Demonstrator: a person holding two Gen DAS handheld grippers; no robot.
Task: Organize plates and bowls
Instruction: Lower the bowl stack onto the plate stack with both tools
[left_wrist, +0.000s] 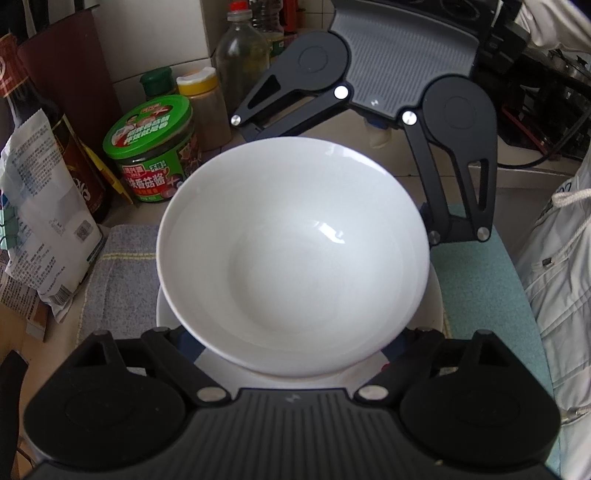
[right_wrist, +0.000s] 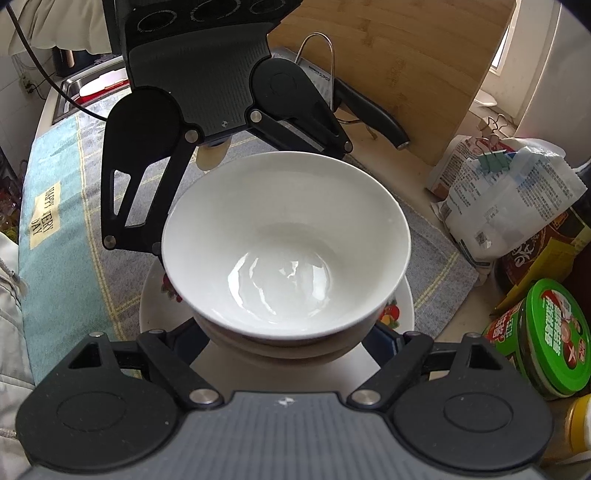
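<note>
so the desk (right_wrist: 436, 229) is pretty crowded, covered mostly by a grey checked cloth (right_wrist: 110, 280) with a teal towel (right_wrist: 48, 206) along the edge nearest the person's white sleeve. Leaning up at the back edge there's a big wooden cutting board (right_wrist: 406, 66) with a black-handled knife (right_wrist: 369, 110) in front of it. The main thing is the white bowl (right_wrist: 284, 243), sitting roughly mid-desk on the cloth, stacked on another bowl that rests on a white plate (right_wrist: 404, 306) with a fruit print round the rim. Both tools face each other across it: the left hand-held gripper (left_wrist: 295, 350) has its jaws spread wide either side of the lower bowl wall, and the right hand-held gripper (right_wrist: 288, 332) does the same from the opposite side, but the bowl hides the fingertips in both views so I honestly can't tell if either one is pressing on it or just bracketing it. Off toward one side edge there's a white printed bag (right_wrist: 509, 199) closed with a green clip, a dark sauce bottle (left_wrist: 48, 122), a green-lidded jar (left_wrist: 155, 147) and a yellow-capped shaker (left_wrist: 201, 107)
</note>
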